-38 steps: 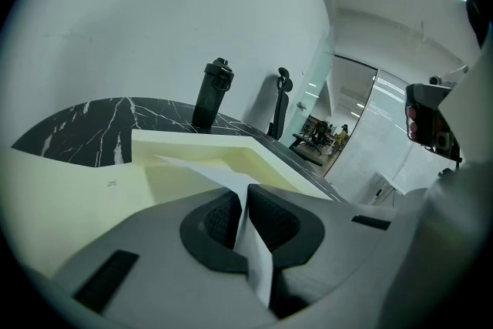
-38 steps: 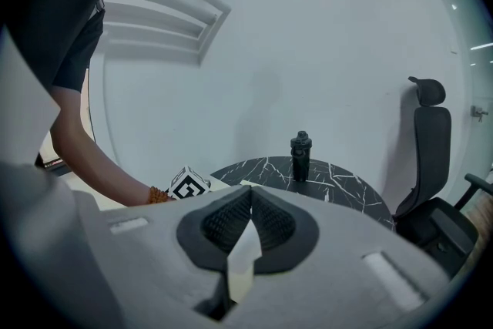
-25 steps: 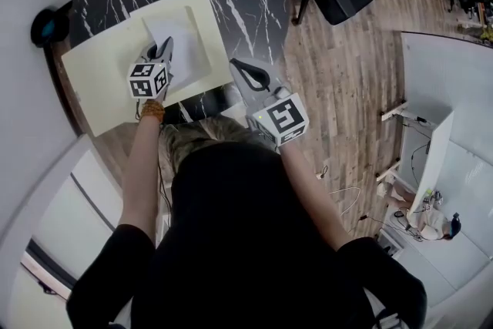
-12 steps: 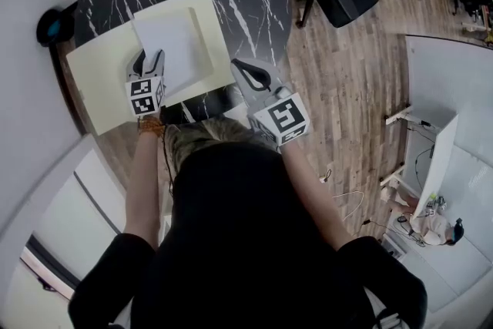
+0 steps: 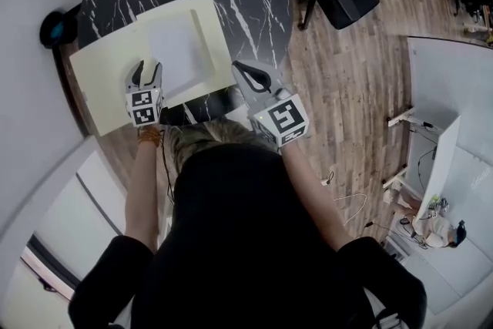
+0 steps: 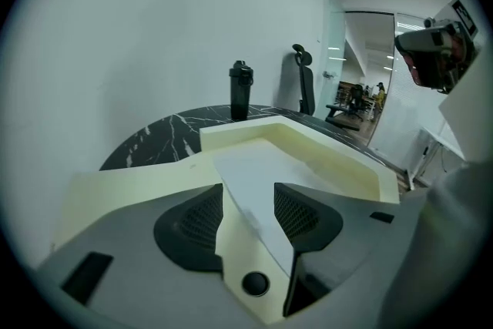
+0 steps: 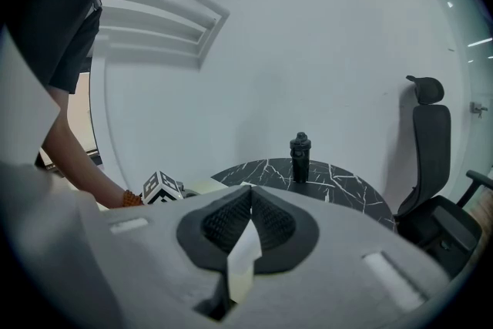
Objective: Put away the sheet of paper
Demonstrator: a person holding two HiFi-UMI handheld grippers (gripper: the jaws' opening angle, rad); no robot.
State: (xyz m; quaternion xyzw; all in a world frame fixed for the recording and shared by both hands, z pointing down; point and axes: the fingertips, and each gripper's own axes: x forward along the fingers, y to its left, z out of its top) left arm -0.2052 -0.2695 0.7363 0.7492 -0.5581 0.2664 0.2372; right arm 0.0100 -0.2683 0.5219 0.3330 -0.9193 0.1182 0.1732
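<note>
Drawn back from the cream tray [image 5: 203,38], the left tongs [image 5: 147,68] have just opened wide, leaving the sheet of paper [image 5: 173,46] lying flat inside it. The right tongs [image 5: 240,68] hover shut and empty, seemingly unneeded.

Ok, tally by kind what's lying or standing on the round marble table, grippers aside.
Sheet of paper: 1
Pale yellow tray: 1
Black bottle: 1
Total: 3
</note>
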